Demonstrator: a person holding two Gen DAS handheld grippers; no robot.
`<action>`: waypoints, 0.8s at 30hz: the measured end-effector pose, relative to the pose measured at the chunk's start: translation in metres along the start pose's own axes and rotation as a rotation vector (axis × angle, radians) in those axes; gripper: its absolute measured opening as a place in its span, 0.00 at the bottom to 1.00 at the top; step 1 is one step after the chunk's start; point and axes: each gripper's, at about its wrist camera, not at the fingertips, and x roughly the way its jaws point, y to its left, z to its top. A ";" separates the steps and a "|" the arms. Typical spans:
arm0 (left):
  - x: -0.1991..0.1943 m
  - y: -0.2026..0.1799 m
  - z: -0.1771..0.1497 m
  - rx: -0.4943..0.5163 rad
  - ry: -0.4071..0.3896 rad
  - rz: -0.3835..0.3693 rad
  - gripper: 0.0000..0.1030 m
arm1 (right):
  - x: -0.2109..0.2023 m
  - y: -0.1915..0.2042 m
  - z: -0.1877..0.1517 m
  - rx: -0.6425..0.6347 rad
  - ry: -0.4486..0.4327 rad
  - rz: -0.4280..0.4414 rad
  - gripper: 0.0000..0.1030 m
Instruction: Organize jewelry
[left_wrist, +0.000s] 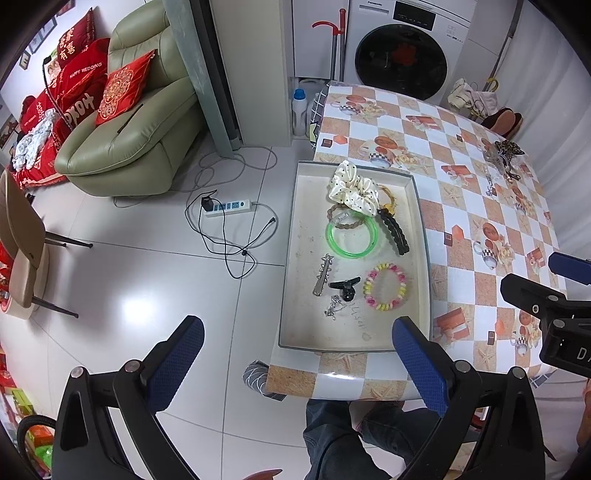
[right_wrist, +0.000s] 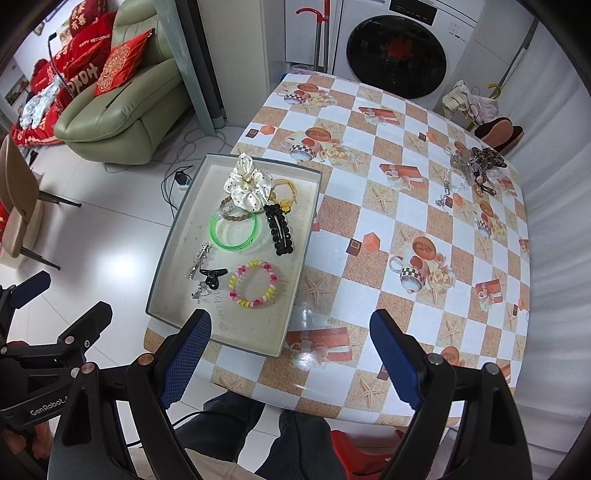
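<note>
A shallow grey tray (left_wrist: 291, 258) (right_wrist: 162, 273) at the table's left edge holds a white dotted scrunchie (left_wrist: 354, 188) (right_wrist: 247, 182), a green bangle (left_wrist: 352, 236) (right_wrist: 233, 229), a black hair clip (left_wrist: 394, 230) (right_wrist: 279, 229), a pink-yellow bead bracelet (left_wrist: 385, 286) (right_wrist: 255, 283), a silver clip (left_wrist: 323, 274) (right_wrist: 198, 260) and a small black claw clip (right_wrist: 213, 276). A pile of loose jewelry (left_wrist: 502, 158) (right_wrist: 471, 170) lies at the table's far right. My left gripper (left_wrist: 299, 354) and right gripper (right_wrist: 291, 350) are open and empty, above the table's near edge.
The table (right_wrist: 388, 229) has a checkered oilcloth. A power strip with cables (left_wrist: 227, 206) lies on the floor to the left, beside a green sofa (left_wrist: 136, 122). A washing machine (right_wrist: 399, 48) stands behind the table. The person's legs (left_wrist: 354, 435) are below.
</note>
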 end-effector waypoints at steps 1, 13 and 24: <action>0.000 0.000 0.000 0.001 0.001 0.000 1.00 | 0.000 0.001 0.000 0.000 0.001 0.001 0.87; 0.000 -0.003 0.000 -0.001 0.003 0.001 1.00 | 0.001 -0.001 0.001 0.000 0.003 0.001 0.87; 0.002 -0.004 -0.002 -0.001 0.007 0.005 1.00 | 0.002 -0.001 0.002 -0.001 0.004 0.001 0.87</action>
